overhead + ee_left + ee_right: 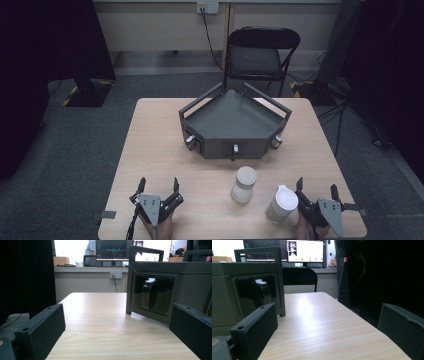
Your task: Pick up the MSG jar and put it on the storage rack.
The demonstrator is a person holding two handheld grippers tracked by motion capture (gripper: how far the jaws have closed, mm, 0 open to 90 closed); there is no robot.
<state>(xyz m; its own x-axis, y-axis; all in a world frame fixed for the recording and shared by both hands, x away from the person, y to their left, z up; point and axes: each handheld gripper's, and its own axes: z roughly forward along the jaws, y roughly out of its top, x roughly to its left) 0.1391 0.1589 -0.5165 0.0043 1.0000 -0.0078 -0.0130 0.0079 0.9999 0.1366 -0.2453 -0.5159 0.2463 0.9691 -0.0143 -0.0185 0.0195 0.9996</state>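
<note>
Left hand-held gripper [158, 186] sits at the near edge of the tabletop [150, 150], jaws spread apart and grasping nothing; bare wood lies between them in the left gripper view. Right hand-held gripper [317, 189] sits at the near right corner, jaws likewise spread and empty. Just to the left of the right hand-held gripper stands a white lidded cup [281, 204], upright, near its left jaw; contact cannot be confirmed. Further left and slightly ahead stands a white canister [244, 185], upright, apart from the cup. Ahead of both hand-held grippers sits a dark angular tray [235, 120] with raised rails and latches on its front faces. Beyond the tabletop stands a black folding chair [260, 55].
</note>
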